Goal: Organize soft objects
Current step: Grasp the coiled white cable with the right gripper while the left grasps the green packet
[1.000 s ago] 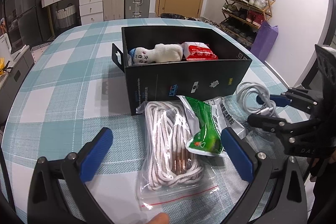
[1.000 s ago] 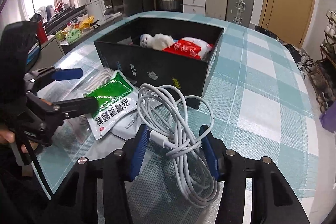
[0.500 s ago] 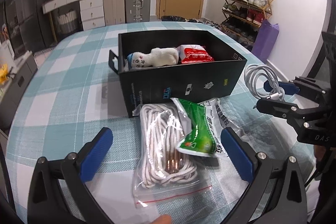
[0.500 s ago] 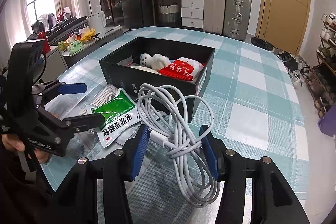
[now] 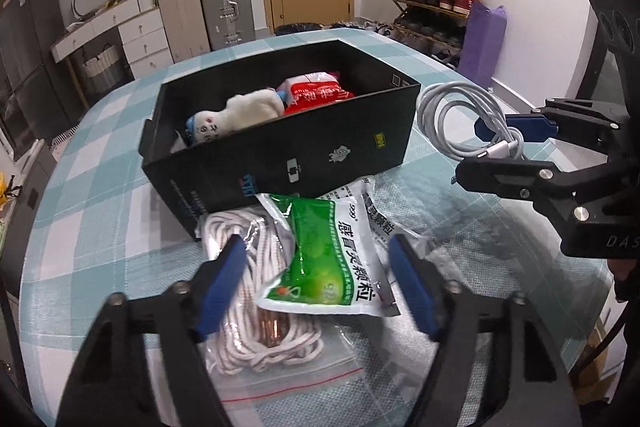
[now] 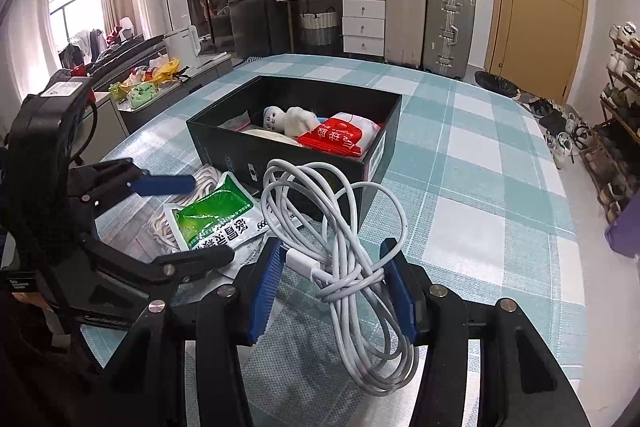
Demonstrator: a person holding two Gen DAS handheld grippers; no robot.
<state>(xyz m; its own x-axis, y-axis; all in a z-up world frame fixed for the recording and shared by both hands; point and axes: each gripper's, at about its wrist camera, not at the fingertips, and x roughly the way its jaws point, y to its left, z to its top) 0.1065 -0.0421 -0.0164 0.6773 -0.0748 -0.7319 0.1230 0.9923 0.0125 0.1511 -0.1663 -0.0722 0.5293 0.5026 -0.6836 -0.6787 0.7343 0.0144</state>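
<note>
right gripper [image 6: 334, 277] clamped on coiled white cable [image 6: 344, 227], raised for black box [image 5: 280, 143]; left gripper [image 5: 316, 283] closing around green sachet [image 5: 328, 259] by table [image 6: 480, 155] near edge

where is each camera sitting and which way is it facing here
Left wrist: on the left tool, facing down over the green sachet and bagged rope toward the black box; its closing fingers show.
Right wrist: on the right tool, clamping the white cable, facing the box.
Shared: box, sachet, cable, and each other's tool.
</note>
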